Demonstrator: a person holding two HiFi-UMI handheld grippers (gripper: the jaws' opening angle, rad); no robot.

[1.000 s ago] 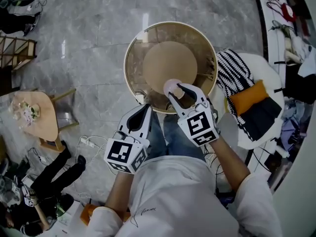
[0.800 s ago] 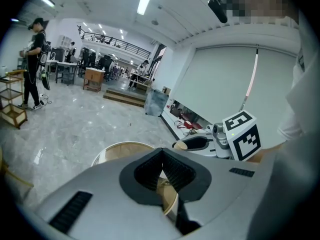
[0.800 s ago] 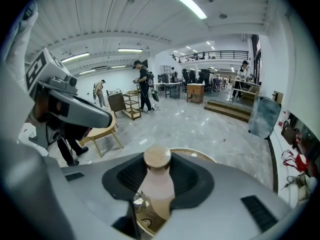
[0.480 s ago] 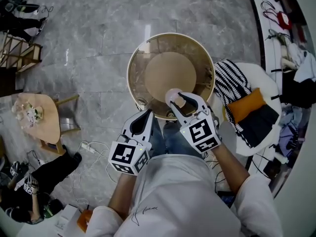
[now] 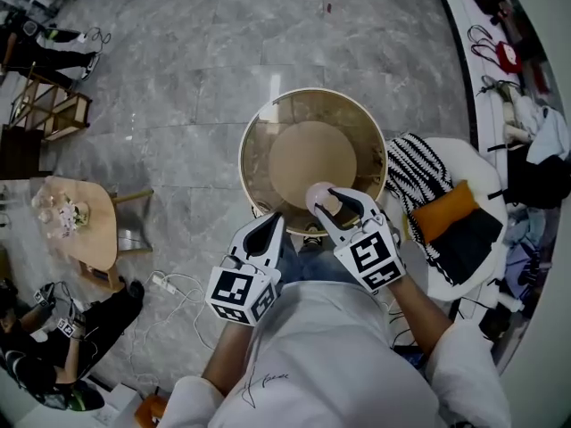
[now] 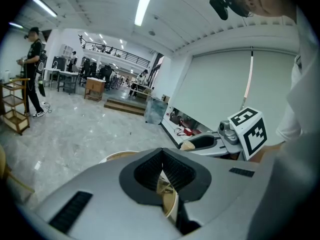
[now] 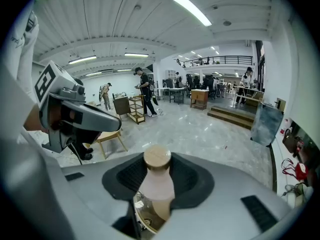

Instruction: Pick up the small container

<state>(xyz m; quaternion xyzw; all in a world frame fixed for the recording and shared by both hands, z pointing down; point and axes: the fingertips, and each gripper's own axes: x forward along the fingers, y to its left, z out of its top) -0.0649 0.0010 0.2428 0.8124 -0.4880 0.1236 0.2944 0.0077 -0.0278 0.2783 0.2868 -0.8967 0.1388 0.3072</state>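
Observation:
The small container (image 5: 318, 194) is a pale pink bottle with a round wooden cap (image 7: 157, 156). My right gripper (image 5: 334, 201) is shut on it, the pads pressing its sides (image 7: 156, 184), and holds it upright in the air above the near edge of the round glass-topped table (image 5: 252, 130). My left gripper (image 5: 271, 226) hangs beside it to the left, shut with nothing in it, its tips meeting (image 6: 162, 170). In the left gripper view the right gripper (image 6: 202, 143) shows with the cap (image 6: 187, 146) at its tips.
A chair with a striped cloth and an orange cushion (image 5: 446, 201) stands close on the right. To the left are a small wooden side table (image 5: 87, 224) and white cables (image 5: 169, 283) on the marble floor. A person (image 7: 144, 91) stands by a wooden rack far off.
Both grippers have risen and drawn back towards the table's near edge. The bottle has stayed in the right gripper. The left gripper has stayed shut and empty.

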